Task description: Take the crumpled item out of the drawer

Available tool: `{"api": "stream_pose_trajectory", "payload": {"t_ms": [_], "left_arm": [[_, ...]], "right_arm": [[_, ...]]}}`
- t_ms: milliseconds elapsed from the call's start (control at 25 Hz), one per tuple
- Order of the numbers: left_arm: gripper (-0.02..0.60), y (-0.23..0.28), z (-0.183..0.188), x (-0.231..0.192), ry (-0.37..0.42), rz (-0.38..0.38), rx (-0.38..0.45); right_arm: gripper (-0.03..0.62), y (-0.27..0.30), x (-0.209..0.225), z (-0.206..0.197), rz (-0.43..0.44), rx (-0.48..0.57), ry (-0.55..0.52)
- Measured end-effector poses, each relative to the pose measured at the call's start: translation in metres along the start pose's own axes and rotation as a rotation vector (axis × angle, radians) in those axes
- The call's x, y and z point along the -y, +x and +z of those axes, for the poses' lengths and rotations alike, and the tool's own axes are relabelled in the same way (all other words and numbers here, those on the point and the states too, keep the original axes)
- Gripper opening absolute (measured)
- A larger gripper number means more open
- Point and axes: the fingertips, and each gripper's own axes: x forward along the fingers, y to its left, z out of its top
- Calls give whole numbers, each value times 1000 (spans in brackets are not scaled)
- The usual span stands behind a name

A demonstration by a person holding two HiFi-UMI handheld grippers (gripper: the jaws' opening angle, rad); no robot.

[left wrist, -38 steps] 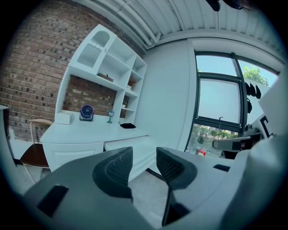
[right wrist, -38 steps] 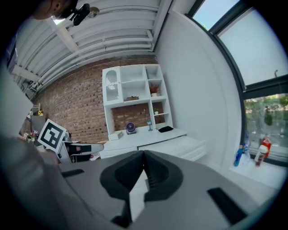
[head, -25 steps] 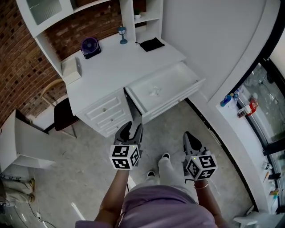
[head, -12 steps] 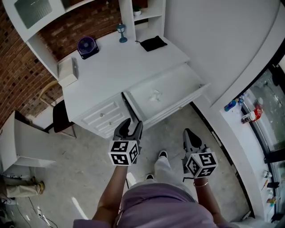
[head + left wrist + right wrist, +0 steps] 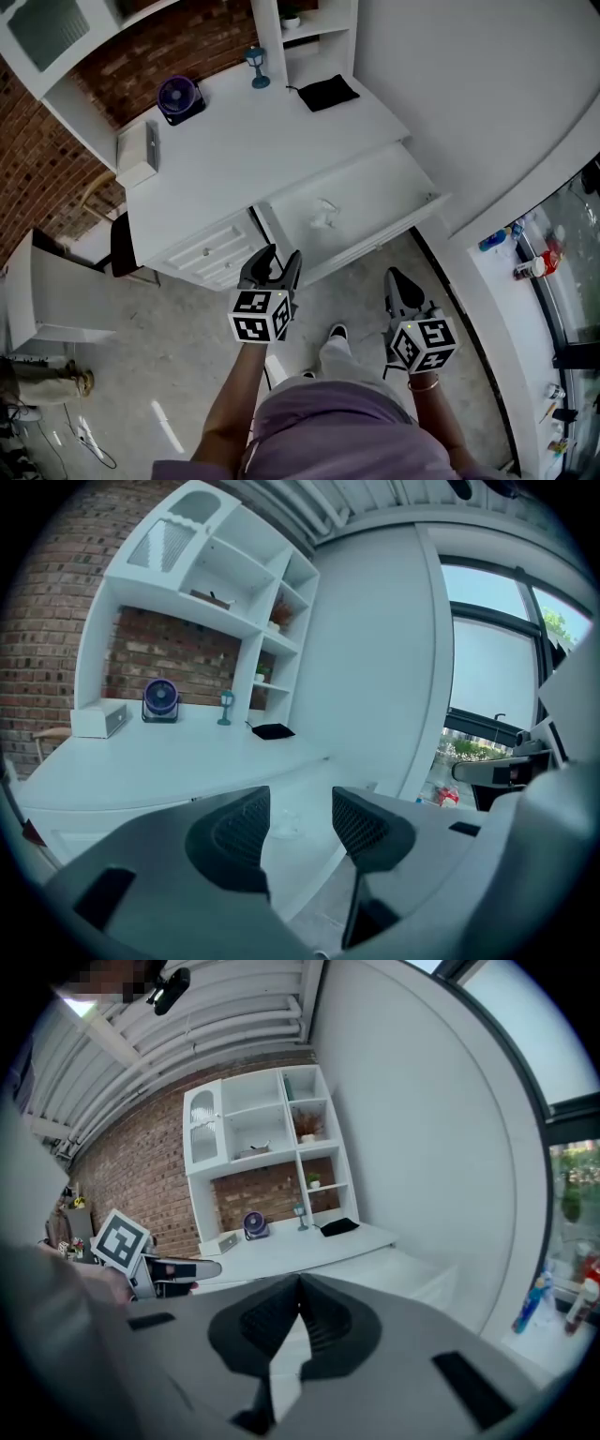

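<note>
A small white crumpled item (image 5: 323, 214) lies near the middle of the open white drawer (image 5: 384, 187), which is pulled out of the desk (image 5: 234, 141). My left gripper (image 5: 273, 262) hovers over the floor just in front of the drawer's left corner. Its jaws are open, have just been opening wider, and hold nothing. In the left gripper view the crumpled item (image 5: 286, 824) shows far off between the fingers of the left gripper (image 5: 300, 829). My right gripper (image 5: 398, 283) is lower right, short of the drawer front. In its own view the right gripper (image 5: 300, 1283) is shut and empty.
On the desk stand a purple fan (image 5: 176, 97), a blue figurine (image 5: 257, 66), a black cloth (image 5: 328, 92) and a white box (image 5: 141, 156). Small closed drawers (image 5: 211, 251) sit left of the open one. A dark chair (image 5: 122, 246) is at left, a curved white wall (image 5: 487, 112) at right.
Both grippers have come closer to the desk, so the drawer now lies nearer to them in the head view. The left jaws stand a little wider apart.
</note>
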Motion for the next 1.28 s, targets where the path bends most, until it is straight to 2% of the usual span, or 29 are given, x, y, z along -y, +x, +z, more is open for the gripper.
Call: {"api": "stream_pose_trajectory", "payload": {"t_ms": [240,560,1040,1280], "left_arm": [[193,44,6,9,54,23,-32],[193,86,12,16,87,35,-63],[193,142,0,8,163,-3,-171],[195,176,-19,2,214,-37,-251]], "right_arm": [[3,24,35,12,23,-8,-6],[3,36,72,21,28,2,6],[3,56,91,22,-11,-8,33],[3,70,97,28,-41,-9,33]]}}
